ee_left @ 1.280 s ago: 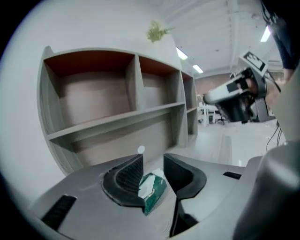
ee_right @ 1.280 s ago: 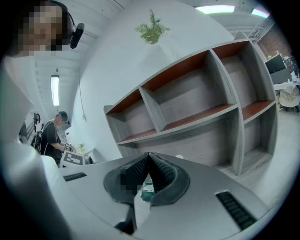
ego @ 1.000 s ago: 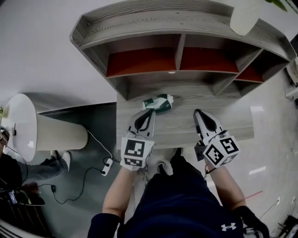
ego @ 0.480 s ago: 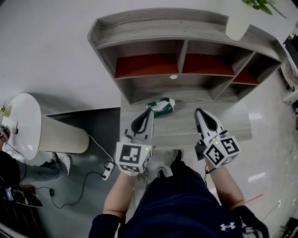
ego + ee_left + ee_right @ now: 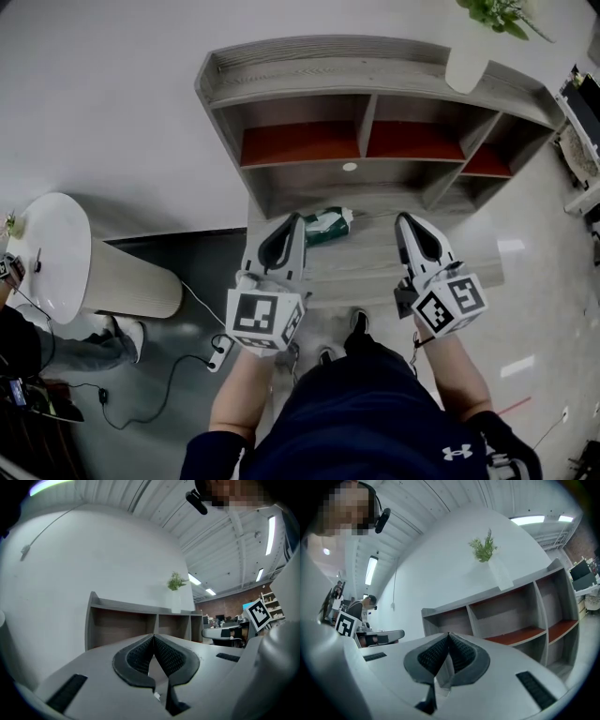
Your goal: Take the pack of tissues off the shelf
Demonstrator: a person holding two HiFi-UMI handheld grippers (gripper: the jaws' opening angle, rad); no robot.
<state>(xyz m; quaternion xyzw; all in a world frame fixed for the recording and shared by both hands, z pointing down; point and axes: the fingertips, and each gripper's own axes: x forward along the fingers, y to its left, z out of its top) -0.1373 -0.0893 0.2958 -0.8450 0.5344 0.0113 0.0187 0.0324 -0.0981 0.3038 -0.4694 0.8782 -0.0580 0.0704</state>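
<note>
Green-and-white soft pack of tissues (image 5: pixel 328 225) lies on the lower ledge of the grey wooden shelf (image 5: pixel 375 75), just right of my left gripper (image 5: pixel 293 221). That gripper and my right gripper (image 5: pixel 406 223) are both closed and empty. Going in like this, I'd probably shove the pack deeper instead of catching it.

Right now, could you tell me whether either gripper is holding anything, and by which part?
Nothing is held. The left gripper and the right gripper are both shut and empty; the pack of tissues lies on the shelf.
</note>
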